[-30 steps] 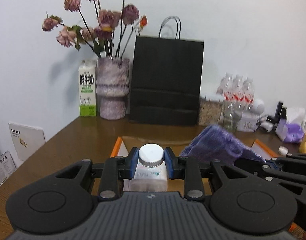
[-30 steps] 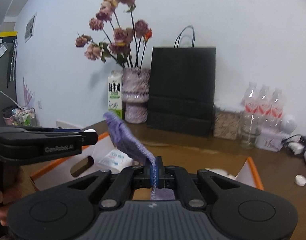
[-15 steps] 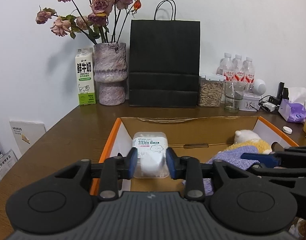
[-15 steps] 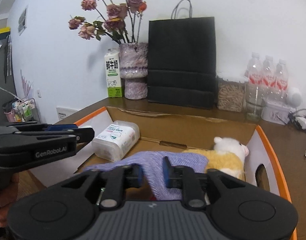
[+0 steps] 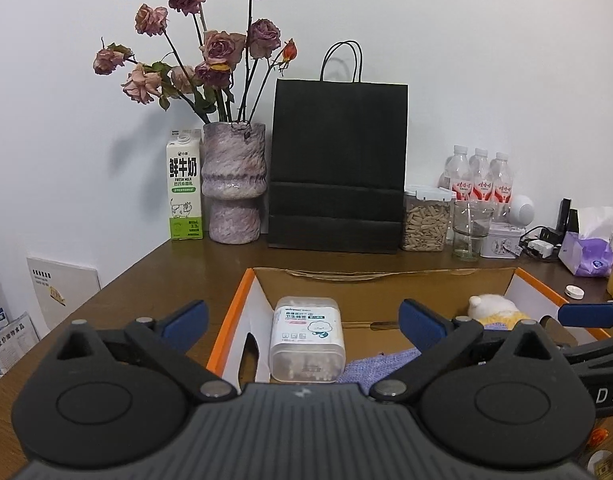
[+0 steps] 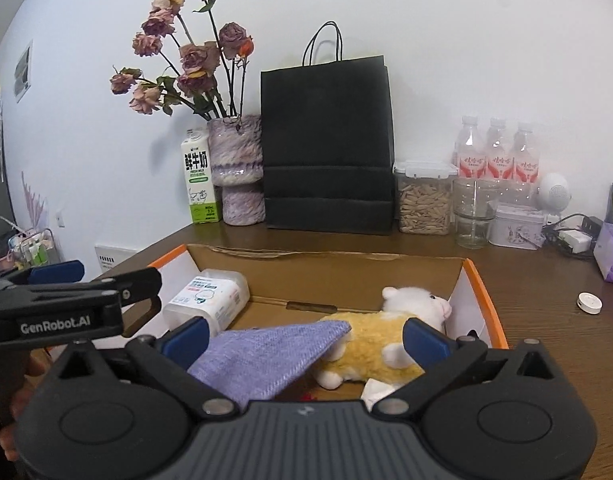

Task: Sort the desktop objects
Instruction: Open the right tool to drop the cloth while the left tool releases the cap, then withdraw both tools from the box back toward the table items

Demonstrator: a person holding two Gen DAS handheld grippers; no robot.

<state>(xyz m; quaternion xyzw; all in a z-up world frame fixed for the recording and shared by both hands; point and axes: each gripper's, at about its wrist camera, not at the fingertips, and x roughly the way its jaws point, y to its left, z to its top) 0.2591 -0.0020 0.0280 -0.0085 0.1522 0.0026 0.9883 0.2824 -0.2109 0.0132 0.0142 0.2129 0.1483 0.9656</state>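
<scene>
An open cardboard box with orange edges (image 5: 242, 292) (image 6: 480, 280) sits on the brown table. Inside it lie a clear cotton-swab container (image 5: 306, 344) (image 6: 208, 300), a purple cloth (image 6: 266, 356) (image 5: 380, 362) and a yellow and white plush toy (image 6: 382, 336) (image 5: 492, 308). My left gripper (image 5: 302, 322) is open wide above the container and holds nothing. My right gripper (image 6: 304, 338) is open wide above the cloth and plush, also empty. The left gripper also shows at the left of the right wrist view (image 6: 66, 292).
Along the wall stand a milk carton (image 5: 184, 190), a vase of dried roses (image 5: 234, 184), a black paper bag (image 5: 338, 164), a seed jar (image 5: 424, 220), a glass (image 5: 470, 230), water bottles (image 5: 478, 180) and a tissue pack (image 5: 590, 248). A white cap (image 6: 589, 303) lies right of the box.
Both grippers came down to the box, opened and let go: the container and the purple cloth now lie in the box, and both grippers have drawn back with jaws spread wide.
</scene>
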